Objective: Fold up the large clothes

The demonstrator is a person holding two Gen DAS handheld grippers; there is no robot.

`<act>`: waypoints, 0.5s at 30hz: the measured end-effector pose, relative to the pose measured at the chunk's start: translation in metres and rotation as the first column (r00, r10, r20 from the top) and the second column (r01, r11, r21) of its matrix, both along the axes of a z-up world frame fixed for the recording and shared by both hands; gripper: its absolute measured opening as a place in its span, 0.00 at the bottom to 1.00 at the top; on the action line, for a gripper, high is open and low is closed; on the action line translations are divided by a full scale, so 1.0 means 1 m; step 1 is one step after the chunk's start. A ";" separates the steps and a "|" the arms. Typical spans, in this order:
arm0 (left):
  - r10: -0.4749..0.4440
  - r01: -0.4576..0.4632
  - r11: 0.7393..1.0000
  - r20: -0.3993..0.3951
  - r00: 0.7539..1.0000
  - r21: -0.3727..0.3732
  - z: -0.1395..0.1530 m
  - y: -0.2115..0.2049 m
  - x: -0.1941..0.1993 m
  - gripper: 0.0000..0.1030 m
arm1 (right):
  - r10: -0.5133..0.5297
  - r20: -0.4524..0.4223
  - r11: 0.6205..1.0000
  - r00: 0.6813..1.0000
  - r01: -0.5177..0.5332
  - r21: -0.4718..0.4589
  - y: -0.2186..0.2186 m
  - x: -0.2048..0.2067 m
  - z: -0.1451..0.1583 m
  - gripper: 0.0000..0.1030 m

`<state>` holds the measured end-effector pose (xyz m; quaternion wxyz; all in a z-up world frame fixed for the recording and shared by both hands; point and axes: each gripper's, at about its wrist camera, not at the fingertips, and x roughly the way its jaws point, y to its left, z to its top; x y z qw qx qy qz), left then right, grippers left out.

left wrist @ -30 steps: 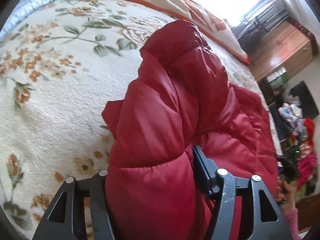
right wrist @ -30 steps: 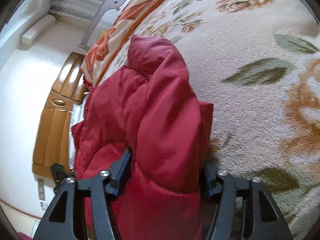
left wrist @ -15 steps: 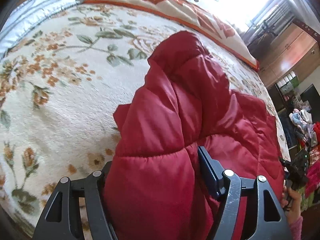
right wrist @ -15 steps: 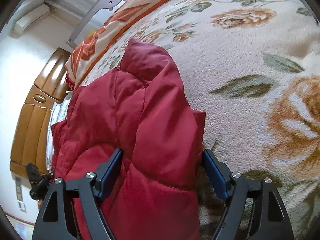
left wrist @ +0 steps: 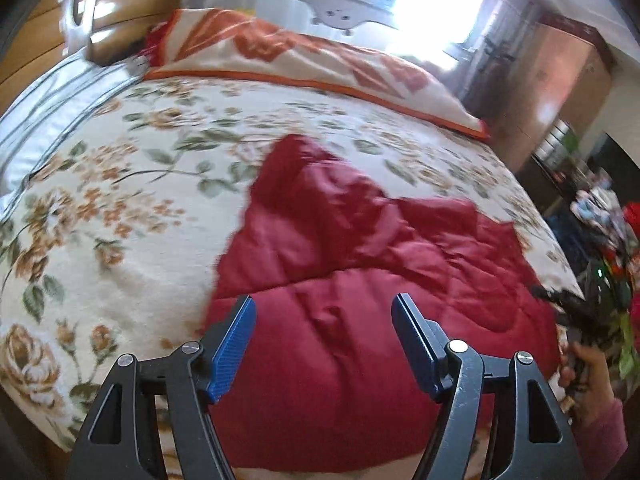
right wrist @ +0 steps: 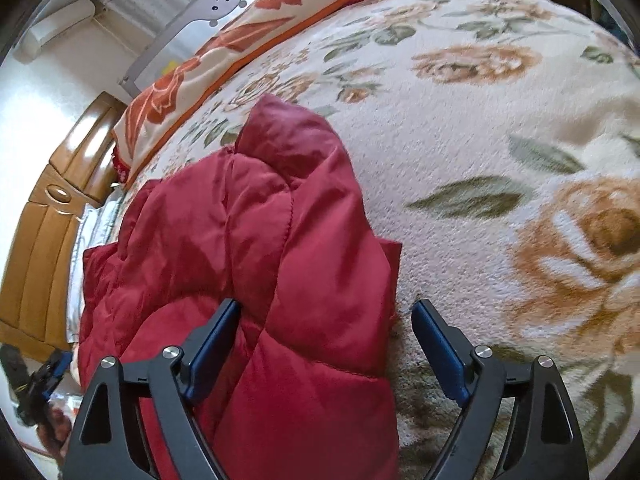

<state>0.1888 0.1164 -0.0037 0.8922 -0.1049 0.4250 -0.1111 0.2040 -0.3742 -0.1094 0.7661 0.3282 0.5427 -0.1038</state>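
Two grippers hang over a red padded jacket (left wrist: 360, 280) that lies on a bed with a flowered blanket (left wrist: 120, 208), toward the bed's near edge and its right-hand side in the left wrist view. The left gripper (left wrist: 324, 340) has its jaws opening, clear above the quilted cloth with nothing between them. The right gripper (right wrist: 326, 344) also has its jaws opening; a thick fold of the jacket (right wrist: 304, 240) sits between them, the left pad still close against the cloth, the right pad standing off over the blanket, so nothing is gripped. The main risk, as I judge it, is that the puffy filling springs the fold back open once released, since the layers look loosely stacked, not pressed flat. A second risk is a pad snagging the slick cloth as it pulls away and dragging the stack askew. A folded orange blanket (left wrist: 320, 60) lies along the far edge, well apart. Wide bare blanket spreads to the left and beyond the jacket, giving free room; the near edge is close, so cloth pushed that way could slide off.
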 end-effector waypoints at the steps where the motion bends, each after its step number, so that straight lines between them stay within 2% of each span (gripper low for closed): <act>1: -0.020 0.020 1.000 -0.001 1.000 -0.001 0.002 -0.005 -0.002 0.75 | -0.004 0.011 1.000 1.000 0.005 -0.021 0.001 0.000 0.006 0.86; 6: -0.115 0.115 0.993 -0.033 0.993 0.002 0.001 -0.032 0.000 0.76 | 0.030 0.111 0.985 0.993 -0.010 -0.174 0.015 -0.008 0.061 0.86; 8: -0.118 0.119 0.993 -0.040 0.992 0.016 0.001 -0.042 -0.001 0.76 | 0.058 0.149 0.980 0.987 -0.028 -0.196 0.025 -0.011 0.079 0.86; 11: -0.120 0.120 0.993 -0.057 0.991 -0.004 -0.001 -0.048 0.000 0.76 | 0.114 0.175 0.977 0.978 -0.078 -0.200 0.044 -0.015 0.092 0.86; 15: -0.102 0.105 0.993 -0.050 0.993 0.060 -0.003 -0.059 -0.004 0.77 | 0.224 0.163 0.961 0.961 -0.189 -0.203 0.083 -0.016 0.093 0.86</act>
